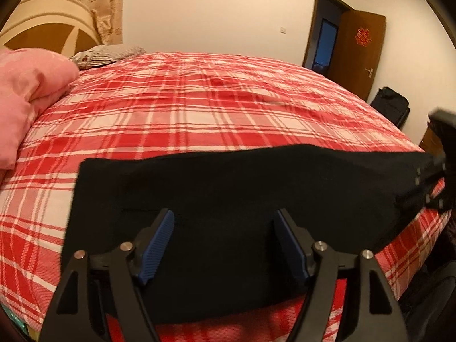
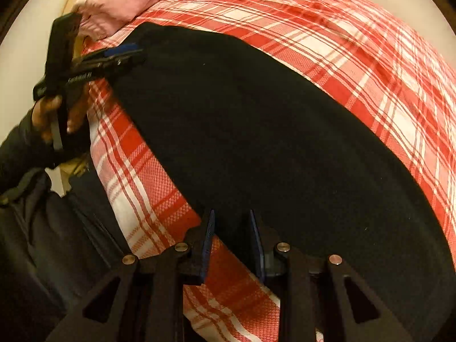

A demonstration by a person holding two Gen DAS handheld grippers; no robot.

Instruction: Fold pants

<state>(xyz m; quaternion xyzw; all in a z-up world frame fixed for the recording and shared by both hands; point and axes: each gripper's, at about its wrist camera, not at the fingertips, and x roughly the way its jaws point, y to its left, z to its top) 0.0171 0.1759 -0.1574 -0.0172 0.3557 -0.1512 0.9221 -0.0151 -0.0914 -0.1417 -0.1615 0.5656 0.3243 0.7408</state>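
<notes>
Two hand-held grippers sit at opposite ends of the pants (image 1: 228,193), which lie lengthwise along the bed's (image 1: 199,108) near edge: left (image 1: 225,245) released, right (image 2: 232,242) narrowed around the edge—I can't tell if it's pinched.

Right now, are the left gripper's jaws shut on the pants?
No, the left gripper has its jaws spread wide over the black pants.

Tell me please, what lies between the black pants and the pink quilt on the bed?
Only bare red plaid bedsheet lies between the black pants and the pink quilt. The left wrist view shows this best.
</notes>
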